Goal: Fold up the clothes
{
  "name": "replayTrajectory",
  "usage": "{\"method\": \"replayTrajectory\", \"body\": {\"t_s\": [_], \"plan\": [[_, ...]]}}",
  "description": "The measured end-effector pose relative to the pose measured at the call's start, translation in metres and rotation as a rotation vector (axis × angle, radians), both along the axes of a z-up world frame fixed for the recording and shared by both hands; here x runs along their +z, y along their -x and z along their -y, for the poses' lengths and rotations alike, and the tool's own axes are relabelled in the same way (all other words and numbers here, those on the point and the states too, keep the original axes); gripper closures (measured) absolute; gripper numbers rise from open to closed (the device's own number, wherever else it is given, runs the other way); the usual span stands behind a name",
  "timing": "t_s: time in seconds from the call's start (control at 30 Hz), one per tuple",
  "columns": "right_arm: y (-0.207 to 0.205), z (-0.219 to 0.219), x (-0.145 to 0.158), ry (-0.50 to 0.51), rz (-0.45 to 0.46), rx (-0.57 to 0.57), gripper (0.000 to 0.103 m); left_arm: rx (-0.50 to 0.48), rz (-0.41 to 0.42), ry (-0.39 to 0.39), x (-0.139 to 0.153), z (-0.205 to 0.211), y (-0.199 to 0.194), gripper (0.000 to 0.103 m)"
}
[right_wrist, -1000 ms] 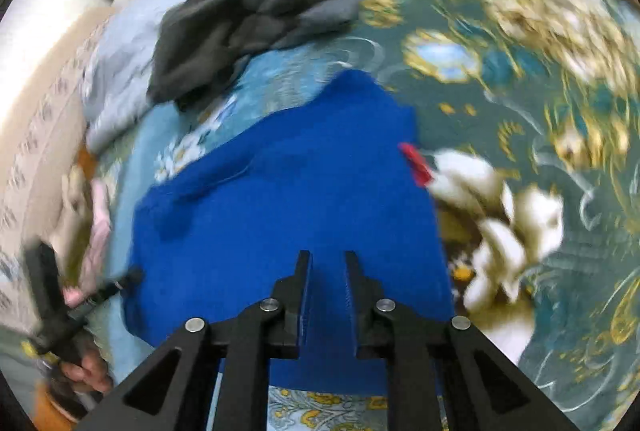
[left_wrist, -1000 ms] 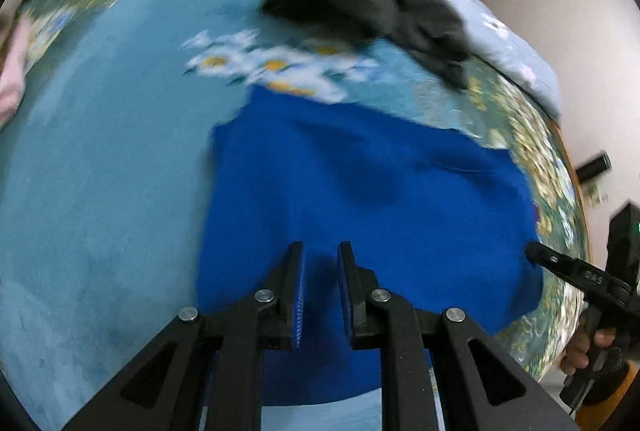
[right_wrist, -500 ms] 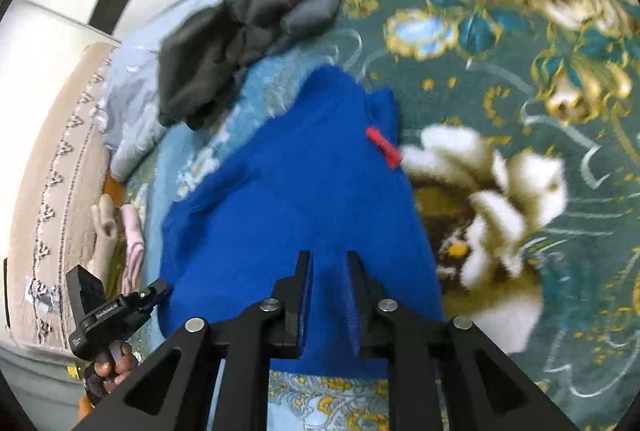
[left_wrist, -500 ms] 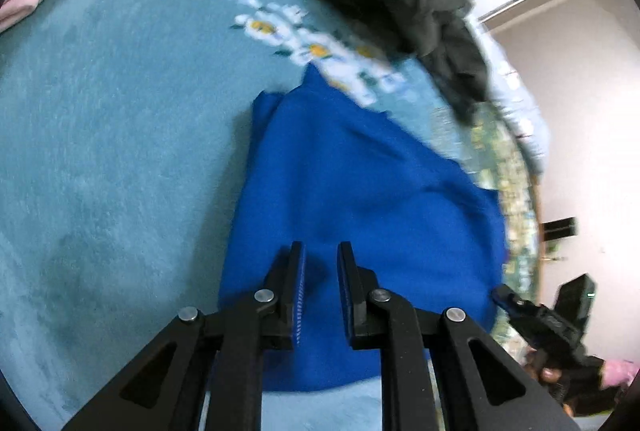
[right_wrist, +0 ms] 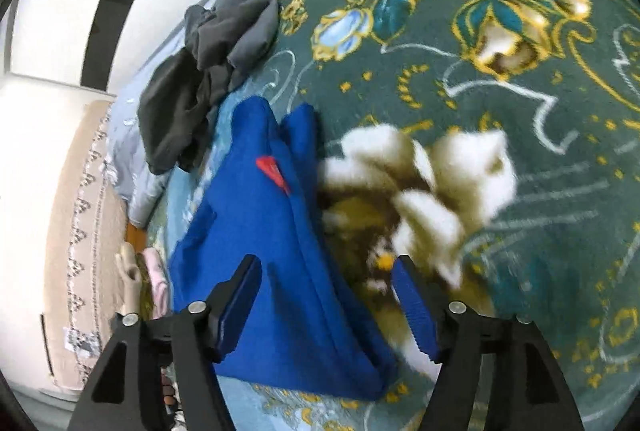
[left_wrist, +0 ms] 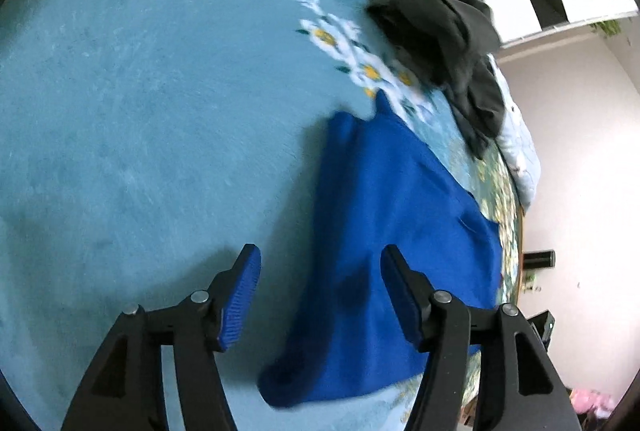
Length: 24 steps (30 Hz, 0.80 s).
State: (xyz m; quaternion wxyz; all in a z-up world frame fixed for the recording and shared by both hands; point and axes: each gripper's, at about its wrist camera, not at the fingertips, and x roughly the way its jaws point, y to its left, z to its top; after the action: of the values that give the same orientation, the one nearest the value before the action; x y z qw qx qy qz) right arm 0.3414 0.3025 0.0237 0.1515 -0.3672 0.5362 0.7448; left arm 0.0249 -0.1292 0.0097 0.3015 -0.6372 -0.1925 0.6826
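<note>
Left gripper (left_wrist: pixel 320 271): jaws apart and opening, pads clear of the fabric; the near left edge of the blue garment (left_wrist: pixel 384 251) lies between them in the lower centre of the frame. Right gripper (right_wrist: pixel 326 281): jaws apart and opening, not pressing the cloth; the garment's near right edge lies between them. The blue garment rests folded on the bed's floral blanket (right_wrist: pixel 500 79). A dark grey garment (left_wrist: pixel 432 23) lies crumpled beyond it, upper right in the left view.
</note>
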Motion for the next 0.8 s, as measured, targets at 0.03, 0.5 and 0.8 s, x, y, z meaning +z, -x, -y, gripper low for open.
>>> {"method": "replayTrajectory", "body": {"t_s": [0.03,0.5,0.8], "plan": [[0.003,-0.002,-0.002,0.005,-0.008,0.006,0.028,0.003,0.015,-0.013,-0.004,0.000,0.003,0.034],[0.039,-0.012,-0.015,0.057,-0.065,0.100,0.025,-0.085,0.111,-0.157,-0.023,-0.033,0.016,0.029],[0.042,-0.006,-0.021,0.128,-0.107,0.113,0.026,-0.149,0.128,-0.162,-0.022,-0.046,0.010,0.030]]}}
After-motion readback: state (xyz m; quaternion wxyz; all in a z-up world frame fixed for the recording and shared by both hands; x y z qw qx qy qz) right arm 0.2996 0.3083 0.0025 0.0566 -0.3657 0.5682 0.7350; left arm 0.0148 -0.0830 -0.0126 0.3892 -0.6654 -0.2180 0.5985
